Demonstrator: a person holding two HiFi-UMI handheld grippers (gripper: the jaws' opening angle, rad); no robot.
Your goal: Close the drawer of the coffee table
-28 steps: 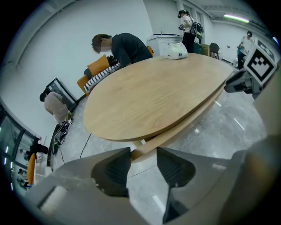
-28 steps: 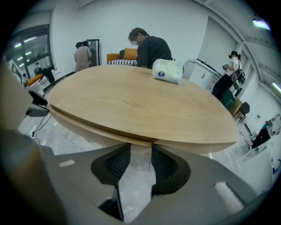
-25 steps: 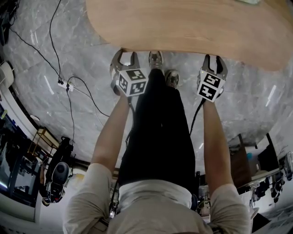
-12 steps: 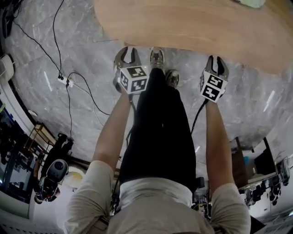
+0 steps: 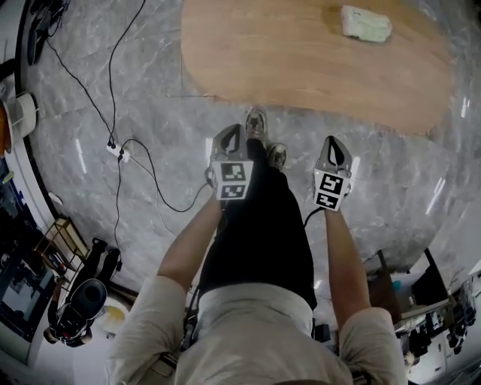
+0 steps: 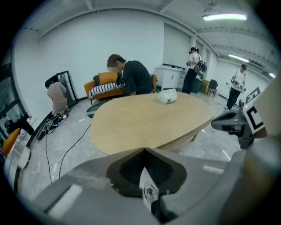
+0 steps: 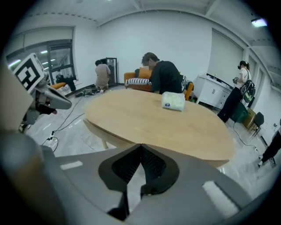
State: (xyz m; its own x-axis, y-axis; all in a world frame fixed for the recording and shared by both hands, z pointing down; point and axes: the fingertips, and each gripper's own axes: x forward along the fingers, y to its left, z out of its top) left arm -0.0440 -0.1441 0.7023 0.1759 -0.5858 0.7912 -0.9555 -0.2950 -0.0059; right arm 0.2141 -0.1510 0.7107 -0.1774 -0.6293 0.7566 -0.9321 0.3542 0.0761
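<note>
The oval wooden coffee table fills the top of the head view; no drawer stands out from its near edge in any view. My left gripper hangs over the floor short of that edge, its jaws having just closed, tips touching with nothing between them. My right gripper is level with it to the right, also just closed and empty. In the left gripper view the table lies ahead beyond the shut left gripper. The right gripper view shows the table past the shut right gripper.
A white tissue pack lies on the far part of the tabletop. Cables and a power strip trail over the marble floor at left. The person's shoes stand between the grippers. People and an orange sofa are beyond the table.
Both grippers have drawn back from the table's near edge and risen. Their jaws went from wide open to shut. More of the tabletop shows in the head view.
</note>
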